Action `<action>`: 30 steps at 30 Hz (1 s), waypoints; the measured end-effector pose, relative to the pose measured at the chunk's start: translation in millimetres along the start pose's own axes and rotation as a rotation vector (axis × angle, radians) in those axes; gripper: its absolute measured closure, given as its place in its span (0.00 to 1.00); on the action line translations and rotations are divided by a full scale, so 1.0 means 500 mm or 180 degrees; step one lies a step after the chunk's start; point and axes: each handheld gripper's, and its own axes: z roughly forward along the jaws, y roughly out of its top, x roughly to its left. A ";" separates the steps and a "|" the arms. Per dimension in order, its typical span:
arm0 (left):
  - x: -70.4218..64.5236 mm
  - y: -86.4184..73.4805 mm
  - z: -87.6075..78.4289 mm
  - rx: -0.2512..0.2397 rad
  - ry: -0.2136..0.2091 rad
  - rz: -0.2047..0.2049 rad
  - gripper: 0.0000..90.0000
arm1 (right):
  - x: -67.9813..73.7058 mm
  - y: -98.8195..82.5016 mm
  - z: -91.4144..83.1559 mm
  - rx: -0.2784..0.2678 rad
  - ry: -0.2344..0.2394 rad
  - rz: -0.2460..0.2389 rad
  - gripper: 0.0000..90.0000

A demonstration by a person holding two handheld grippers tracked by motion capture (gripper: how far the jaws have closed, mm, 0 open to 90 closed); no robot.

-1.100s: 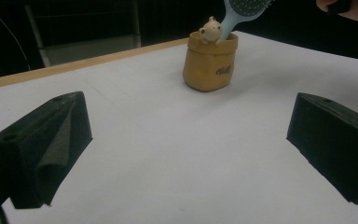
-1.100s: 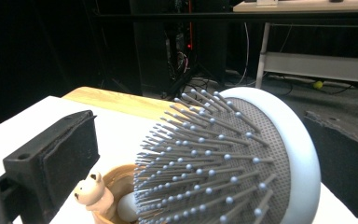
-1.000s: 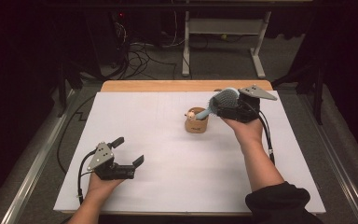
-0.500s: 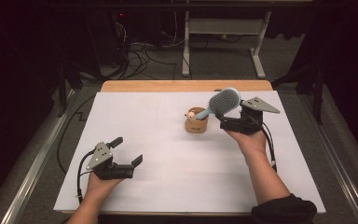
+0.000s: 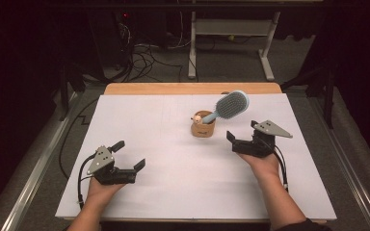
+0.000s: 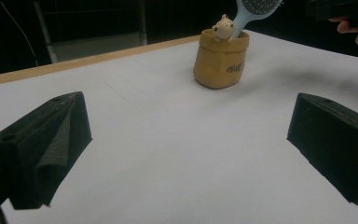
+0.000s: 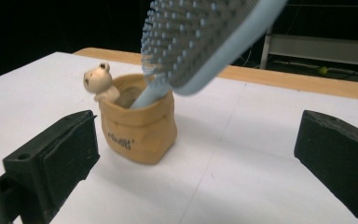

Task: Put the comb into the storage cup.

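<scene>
Brush (image 5: 230, 106) standing handle-down in tan pot (image 5: 203, 126) mid-table, both grippers, left (image 5: 131, 157) and right (image 5: 241, 130), released and apart from it; right gripper view alone reveals bristles and the pot's small animal figure (image 7: 99, 80).

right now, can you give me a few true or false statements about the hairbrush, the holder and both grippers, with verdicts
1. The blue hairbrush stands handle-down in the tan holder. True.
2. The right gripper is clamped on the brush head. False: its jaws are open and empty, beside the holder.
3. A small animal figure sits on the holder's rim. True.
4. The left gripper holds the holder. False: it is open, apart from the holder, over the white table cover.
5. The brush lies flat on the table. False: it leans out of the holder, head up.
</scene>
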 end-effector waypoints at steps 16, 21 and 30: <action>0.000 -0.002 -0.005 0.0057 -0.0009 -0.0002 0.01 | -0.021 -0.098 -0.133 -0.0142 -0.0009 -0.0005 0.00; -0.006 -0.007 -0.016 0.0090 0.0001 0.0032 0.01 | -0.032 -0.117 -0.177 -0.0240 -0.0019 0.0029 0.00; -0.003 -0.014 -0.027 0.0088 0.0001 -0.0058 0.01 | -0.035 -0.120 -0.217 -0.0420 -0.0053 0.0022 0.00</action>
